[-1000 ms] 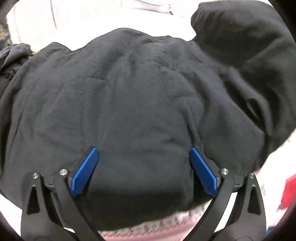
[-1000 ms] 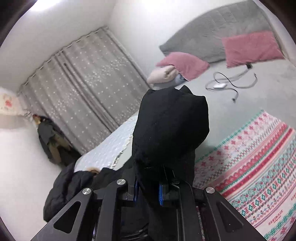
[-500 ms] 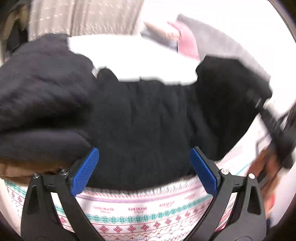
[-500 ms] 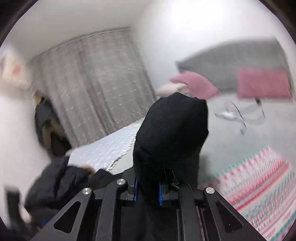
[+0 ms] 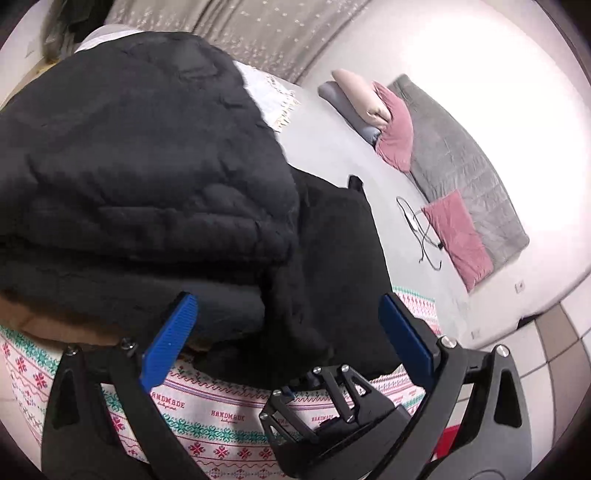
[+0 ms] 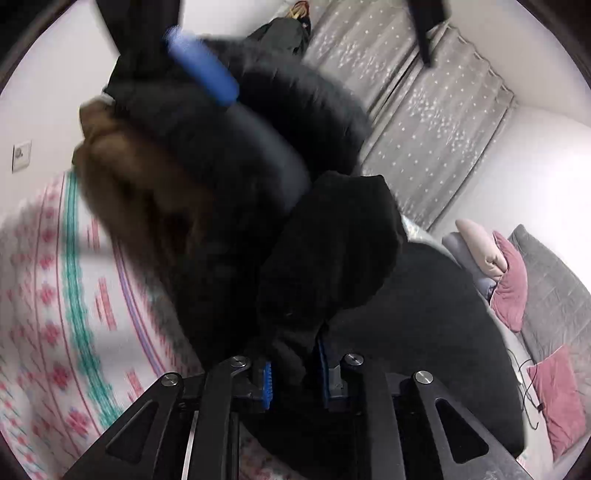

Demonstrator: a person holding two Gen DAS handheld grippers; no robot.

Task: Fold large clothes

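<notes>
Left claw [image 5: 288,328] wide open, holding nothing, black coat [image 5: 140,177] bunched just ahead. Right claw [image 6: 295,376] pinched tight on coat edge. Patterned blanket [image 5: 229,417] below claws.

Black padded coat [image 5: 140,177]: top and left cut by the frame in the left wrist view; smeared in the right wrist view. Brown fur trim [image 6: 140,192]: blurred, outline unclear. Patterned blanket [image 6: 55,295]: motifs streaked, mostly buried under the coat. Right gripper [image 6: 295,380]: blue pads largely hidden by pinched black cloth. Left gripper's blue finger [image 6: 203,66]: blurred, partner finger cropped. Dark garment hanging by the curtain [image 6: 280,33]: too small to identify.
</notes>
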